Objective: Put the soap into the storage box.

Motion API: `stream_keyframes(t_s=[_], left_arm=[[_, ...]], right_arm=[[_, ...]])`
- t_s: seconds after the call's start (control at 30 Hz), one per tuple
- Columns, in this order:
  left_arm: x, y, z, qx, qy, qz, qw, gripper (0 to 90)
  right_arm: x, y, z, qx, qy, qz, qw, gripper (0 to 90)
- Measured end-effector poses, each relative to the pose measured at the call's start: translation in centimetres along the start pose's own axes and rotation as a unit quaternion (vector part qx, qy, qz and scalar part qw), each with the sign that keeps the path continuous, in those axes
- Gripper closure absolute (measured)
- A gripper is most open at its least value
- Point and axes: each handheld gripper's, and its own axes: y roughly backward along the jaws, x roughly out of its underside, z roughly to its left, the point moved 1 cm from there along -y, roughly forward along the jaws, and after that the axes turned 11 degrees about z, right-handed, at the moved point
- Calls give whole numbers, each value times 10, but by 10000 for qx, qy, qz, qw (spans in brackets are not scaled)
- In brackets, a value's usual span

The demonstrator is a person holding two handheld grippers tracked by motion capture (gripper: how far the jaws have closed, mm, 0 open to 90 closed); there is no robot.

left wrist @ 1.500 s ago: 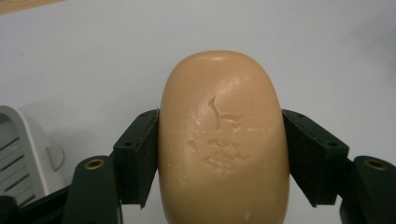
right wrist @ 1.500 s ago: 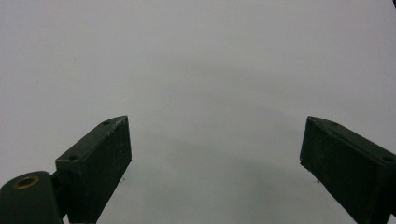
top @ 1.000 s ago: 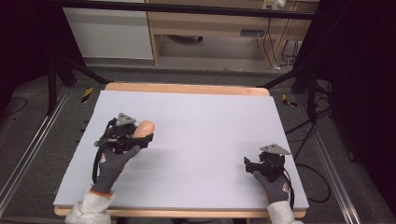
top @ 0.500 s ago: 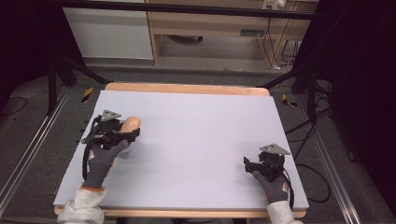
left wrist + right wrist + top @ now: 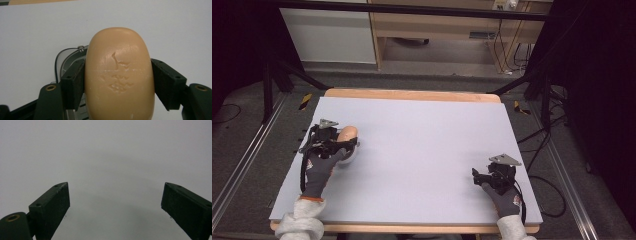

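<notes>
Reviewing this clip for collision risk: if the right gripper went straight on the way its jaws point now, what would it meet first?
Most likely just the table: the right gripper has its jaws wide apart with bare pale surface ahead. Nothing else lies in that line, though depth is hard to judge.

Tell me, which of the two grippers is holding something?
The left gripper. Its jaws press on both sides of a tan bar of soap. The right gripper has its jaws wide apart with just bare table between them.

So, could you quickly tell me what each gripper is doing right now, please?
Left gripper: shut on the soap.
Right gripper: open, holding nothing.
</notes>
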Motion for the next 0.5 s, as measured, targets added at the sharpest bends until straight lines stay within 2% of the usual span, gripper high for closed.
stream_keyframes(t_s=[0.5], left_arm=[[7, -13, 10, -98, 104, 140, 9998, 315]], right_arm=[[0, -1, 1, -7, -11, 20, 10000, 84]])
